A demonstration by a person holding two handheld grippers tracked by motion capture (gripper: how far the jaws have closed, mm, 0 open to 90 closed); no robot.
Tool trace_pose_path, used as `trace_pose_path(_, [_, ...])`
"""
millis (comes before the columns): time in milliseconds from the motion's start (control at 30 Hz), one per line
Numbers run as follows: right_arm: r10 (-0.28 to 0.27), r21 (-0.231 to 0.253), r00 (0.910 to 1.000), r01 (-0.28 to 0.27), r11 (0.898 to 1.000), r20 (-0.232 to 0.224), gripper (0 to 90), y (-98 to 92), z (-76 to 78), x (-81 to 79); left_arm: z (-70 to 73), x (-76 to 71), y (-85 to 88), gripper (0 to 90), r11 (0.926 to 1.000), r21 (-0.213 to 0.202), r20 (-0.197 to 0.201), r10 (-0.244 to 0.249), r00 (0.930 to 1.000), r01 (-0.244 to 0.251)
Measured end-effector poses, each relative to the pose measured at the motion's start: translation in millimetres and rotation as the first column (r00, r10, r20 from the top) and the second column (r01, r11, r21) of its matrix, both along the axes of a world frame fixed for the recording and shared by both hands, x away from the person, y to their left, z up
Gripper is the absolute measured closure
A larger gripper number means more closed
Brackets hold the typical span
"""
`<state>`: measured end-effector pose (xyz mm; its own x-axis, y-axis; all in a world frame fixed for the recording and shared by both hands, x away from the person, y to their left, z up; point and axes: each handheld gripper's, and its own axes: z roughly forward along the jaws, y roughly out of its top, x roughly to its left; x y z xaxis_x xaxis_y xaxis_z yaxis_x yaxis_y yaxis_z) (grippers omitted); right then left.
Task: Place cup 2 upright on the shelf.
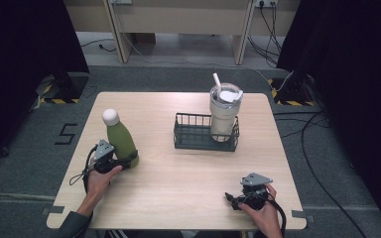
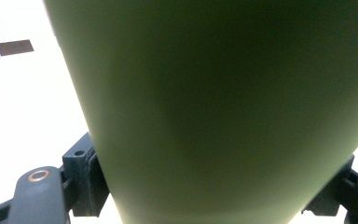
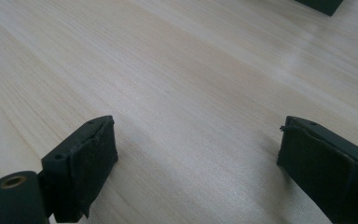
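At the left of the high view, the left gripper (image 1: 125,161) has its jaws clamped on the lower body of the green bottle (image 1: 121,140), which stands slightly tilted on the table (image 1: 178,173). In the left gripper view the bottle (image 2: 223,107) is pressed between both pads. The grip sits low and the white cap is well above it — a quick lift could let the bottle tip or slide on its smooth wall. The right gripper (image 1: 241,198), lower right, rests wide and empty. The wire basket (image 1: 193,136) already holds a tumbler (image 1: 224,116) — a careless placing could knock it.
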<state>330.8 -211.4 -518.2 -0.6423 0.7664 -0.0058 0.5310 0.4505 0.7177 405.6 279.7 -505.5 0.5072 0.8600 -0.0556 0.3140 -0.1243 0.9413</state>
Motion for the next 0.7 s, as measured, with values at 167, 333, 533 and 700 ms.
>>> trace_pose_path(167, [0.000,0.000,1.0000,0.000,1.000,-0.001,11.5,0.0,0.0,0.0,0.9,0.3,-0.2,20.4,0.9999,0.010,0.000,0.002,1.0000,-0.002])
trace_pose_path(333, [0.000,0.000,1.0000,0.000,1.000,0.000,11.5,0.0,0.0,0.0,5.4,-1.0,-1.2,20.4,0.9999,0.016,0.005,-0.001,1.0000,0.001])
trace_pose_path(533, [0.000,0.000,1.0000,0.000,1.000,0.000,11.4,0.0,0.0,0.0,12.7,-4.2,-3.9,20.5,0.9997,0.004,0.003,-0.023,0.9997,0.023])
trace_pose_path(700, [0.000,0.000,1.0000,0.000,1.000,0.000,11.4,0.1,0.0,0.0,16.9,-5.4,-7.4,20.5,0.9991,0.022,0.000,-0.037,0.9993,0.037])
